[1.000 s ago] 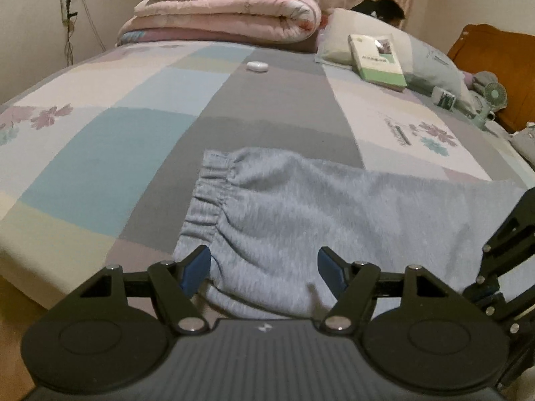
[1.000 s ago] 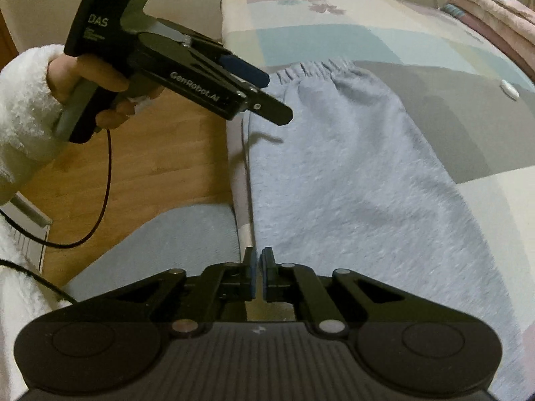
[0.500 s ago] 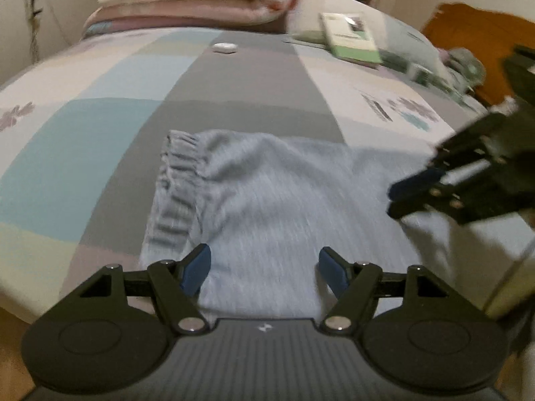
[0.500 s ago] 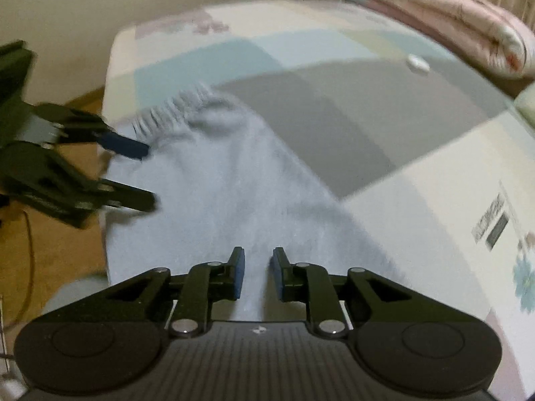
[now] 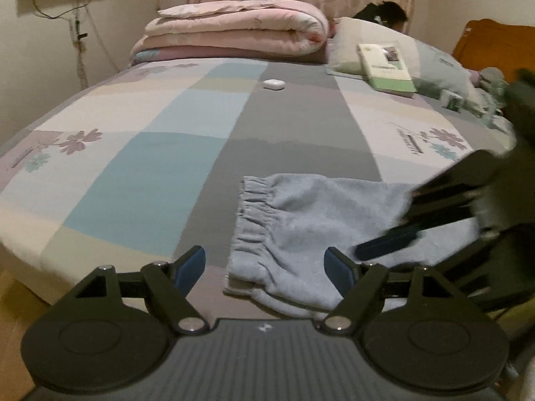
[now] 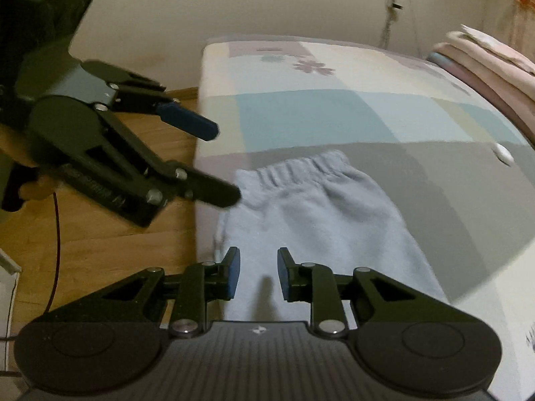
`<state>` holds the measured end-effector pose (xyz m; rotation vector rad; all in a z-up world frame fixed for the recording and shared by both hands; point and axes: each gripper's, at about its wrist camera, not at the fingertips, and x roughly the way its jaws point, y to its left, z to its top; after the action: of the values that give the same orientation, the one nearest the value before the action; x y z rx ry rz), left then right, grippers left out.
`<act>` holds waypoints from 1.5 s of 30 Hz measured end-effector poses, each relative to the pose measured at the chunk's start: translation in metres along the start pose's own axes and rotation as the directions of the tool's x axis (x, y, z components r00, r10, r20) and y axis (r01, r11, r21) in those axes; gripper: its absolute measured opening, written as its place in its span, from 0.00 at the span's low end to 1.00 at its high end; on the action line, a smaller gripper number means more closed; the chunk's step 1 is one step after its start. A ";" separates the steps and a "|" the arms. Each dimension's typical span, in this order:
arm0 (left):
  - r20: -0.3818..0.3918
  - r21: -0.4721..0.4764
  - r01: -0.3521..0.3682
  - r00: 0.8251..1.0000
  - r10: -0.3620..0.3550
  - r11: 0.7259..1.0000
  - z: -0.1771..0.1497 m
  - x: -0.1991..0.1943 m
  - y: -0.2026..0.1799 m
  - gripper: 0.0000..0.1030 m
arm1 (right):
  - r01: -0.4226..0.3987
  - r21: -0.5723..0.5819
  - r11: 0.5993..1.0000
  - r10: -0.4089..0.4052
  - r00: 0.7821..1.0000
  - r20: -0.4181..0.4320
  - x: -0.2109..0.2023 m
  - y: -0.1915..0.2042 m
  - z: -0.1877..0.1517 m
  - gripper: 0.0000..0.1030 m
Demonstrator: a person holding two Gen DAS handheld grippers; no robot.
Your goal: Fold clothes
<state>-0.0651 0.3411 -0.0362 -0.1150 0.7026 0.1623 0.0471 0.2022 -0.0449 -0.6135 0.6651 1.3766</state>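
On the near edge of the bed, by its corner, lie the grey sweatpants, flattened lengthwise with the elastic waistband pointing toward the far side and one edge reaching the mattress side. To the left, the left tongs hang just above the waistband end, their blue pads wide apart and opening further, nothing between them but air over the cloth. To the right, the right tongs hover over the middle of the pants with a narrow gap that is widening; no cloth is pinched there either. Farther back on the bed sit a small white case, a folded quilt and a book on a pillow.

The step in hand looks like a release and re-approach between folds. The next move probably calls for both tongs to drop to the cloth, each pinch one edge through all layers, then carry that end over the other evenly so no wrinkle forms.
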 end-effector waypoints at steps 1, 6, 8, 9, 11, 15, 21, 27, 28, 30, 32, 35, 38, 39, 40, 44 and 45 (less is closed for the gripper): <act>0.001 0.000 0.011 1.000 -0.011 1.000 -0.001 -0.002 0.001 0.77 | -0.003 0.002 1.000 0.003 1.000 0.003 0.007 0.000 0.003 0.27; -0.001 -0.016 0.066 0.998 -0.066 0.998 0.001 -0.004 0.002 0.78 | -0.037 0.019 0.999 0.037 0.999 -0.001 0.021 -0.001 0.014 0.27; 0.006 -0.017 0.067 0.998 -0.067 0.998 0.003 -0.005 0.002 0.79 | -0.050 0.005 0.999 0.050 0.999 -0.010 0.023 0.002 0.017 0.27; 0.009 -0.017 0.068 0.998 -0.068 0.998 0.005 -0.005 0.001 0.79 | -0.051 -0.004 0.999 0.051 0.999 -0.015 0.025 0.004 0.018 0.27; 0.018 -0.016 0.083 0.996 -0.082 0.996 0.005 -0.007 0.001 0.79 | -0.041 -0.014 0.999 0.041 0.999 -0.022 0.028 0.008 0.019 0.27; 0.023 -0.011 0.098 0.995 -0.098 0.995 0.003 -0.009 -0.003 0.80 | -0.019 0.002 1.000 0.019 1.000 -0.021 0.033 0.006 0.019 0.06; 0.047 -0.037 0.113 0.993 -0.111 0.993 0.004 -0.016 0.002 0.81 | -0.095 0.047 0.994 0.095 0.995 -0.009 0.030 0.005 0.023 0.04; 0.032 -0.038 0.111 0.993 -0.110 0.993 0.004 -0.011 0.001 0.81 | -0.113 0.061 0.992 0.116 0.992 -0.040 0.038 0.004 0.021 0.04; 0.029 -0.039 0.111 0.994 -0.110 0.993 0.004 -0.010 0.001 0.81 | -0.120 0.064 0.991 0.123 0.992 -0.043 0.037 0.004 0.020 0.05; 0.031 -0.037 0.116 0.993 -0.114 0.993 0.006 -0.009 0.001 0.81 | -0.137 0.071 0.988 0.140 0.989 -0.039 0.033 0.001 0.020 0.05; 0.041 -0.029 0.125 0.991 -0.124 0.992 0.010 -0.007 0.000 0.81 | -0.138 0.084 0.987 0.142 0.989 -0.043 0.024 -0.004 0.021 0.12; 0.062 -0.012 0.143 0.988 -0.142 0.990 0.018 -0.004 -0.002 0.82 | -0.090 0.105 0.990 0.094 0.995 -0.035 -0.003 -0.017 0.015 0.27; 0.077 0.005 0.189 0.979 -0.189 0.982 0.026 0.010 -0.007 0.84 | 0.006 0.142 0.990 0.001 0.999 -0.045 -0.037 -0.037 -0.002 0.36; 0.073 0.008 0.201 0.977 -0.201 0.980 0.028 0.021 -0.009 0.84 | 0.054 0.156 0.986 -0.045 0.997 -0.057 -0.050 -0.044 -0.012 0.39; 0.070 0.011 0.213 0.975 -0.213 0.977 0.031 0.032 -0.011 0.84 | 0.101 0.169 0.980 -0.090 0.993 -0.071 -0.061 -0.051 -0.022 0.43; 0.018 0.033 0.179 0.984 -0.179 0.983 0.033 0.082 -0.019 0.83 | 0.231 0.231 0.945 -0.202 0.969 -0.144 -0.077 -0.072 -0.061 0.45; -0.005 0.038 0.162 0.987 -0.161 0.986 0.029 0.092 -0.018 0.83 | 0.244 0.245 0.938 -0.209 0.965 -0.160 -0.077 -0.075 -0.071 0.45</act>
<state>0.0260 0.3379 -0.0731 -0.1351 0.6947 -0.0066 0.1111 0.0913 -0.0353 -0.5521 0.8407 1.0179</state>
